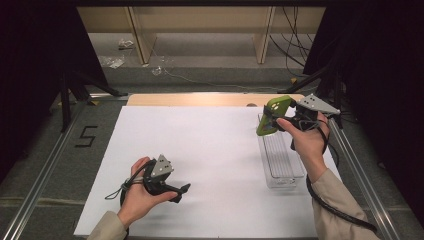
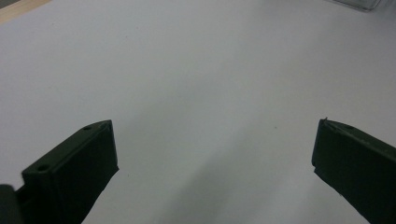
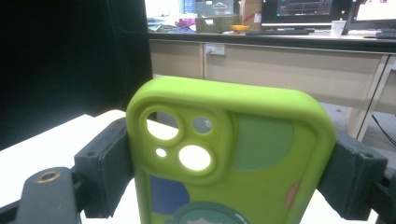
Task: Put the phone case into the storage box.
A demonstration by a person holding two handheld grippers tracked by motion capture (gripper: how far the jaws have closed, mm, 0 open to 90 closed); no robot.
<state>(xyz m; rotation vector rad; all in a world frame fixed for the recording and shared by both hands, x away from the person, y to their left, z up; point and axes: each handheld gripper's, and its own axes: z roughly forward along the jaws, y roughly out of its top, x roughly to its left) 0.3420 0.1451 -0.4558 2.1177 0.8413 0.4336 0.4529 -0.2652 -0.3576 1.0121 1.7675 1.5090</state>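
Observation:
A lime-green phone case [image 1: 274, 114] with camera cut-outs and coloured patches hangs in the air at the far right of the table, above the far end of a clear plastic tray [image 1: 295, 172]. My right gripper [image 1: 281, 119] is shut on the green phone case [image 3: 233, 158], one black pad pressing on each long side. My left gripper [image 1: 181, 193] rests low over the white sheet [image 1: 200, 150] near the front left, held in a hand. Its jaws stand wide apart in the left gripper view [image 2: 212, 149], with bare white paper between them.
The long clear tray lies lengthwise along the sheet's right edge; its corner [image 2: 359, 3] peeks in at the top of the left gripper view. A wooden table strip [image 1: 200, 99] runs behind the sheet. Metal rails [image 1: 45, 170] border both sides. Desks and monitors [image 3: 303, 9] stand beyond.

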